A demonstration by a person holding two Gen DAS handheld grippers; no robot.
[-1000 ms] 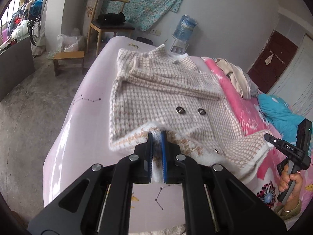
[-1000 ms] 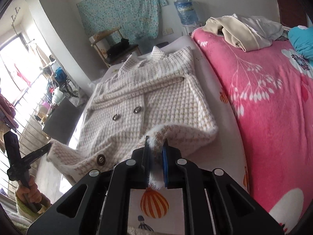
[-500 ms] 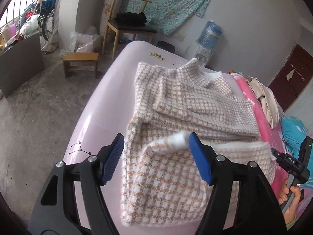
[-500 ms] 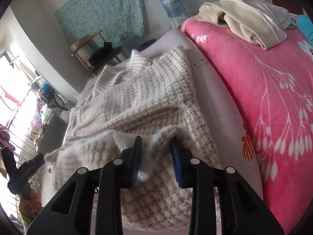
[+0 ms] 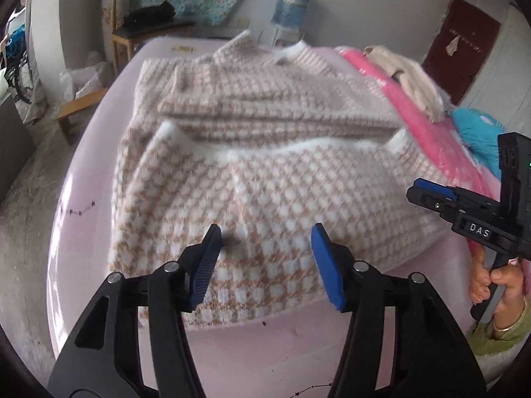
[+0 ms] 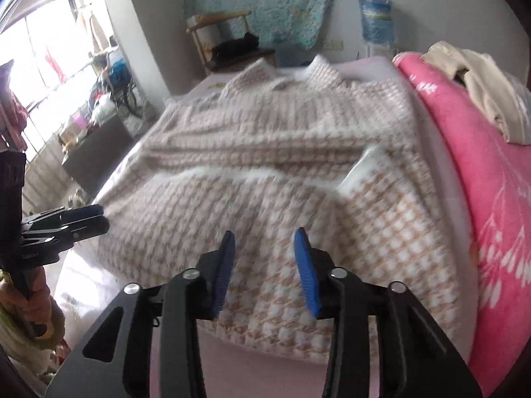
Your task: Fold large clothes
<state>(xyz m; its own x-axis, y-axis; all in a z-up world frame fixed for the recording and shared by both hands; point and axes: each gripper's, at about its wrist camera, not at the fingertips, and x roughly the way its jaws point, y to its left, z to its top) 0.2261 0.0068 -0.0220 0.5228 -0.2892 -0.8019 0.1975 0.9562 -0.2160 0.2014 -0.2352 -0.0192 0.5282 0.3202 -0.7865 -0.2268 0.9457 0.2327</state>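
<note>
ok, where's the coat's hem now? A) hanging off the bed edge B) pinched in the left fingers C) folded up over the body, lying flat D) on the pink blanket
C: the coat has its lower half laid over the body, white lining edge across the middle, and no fingers grip it.

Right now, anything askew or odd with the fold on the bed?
Slightly. The folded-up hem of the checked coat lies wavy and uneven, with one corner curled up by the pink blanket. Both claws, left and right, are closing on nothing.
</note>
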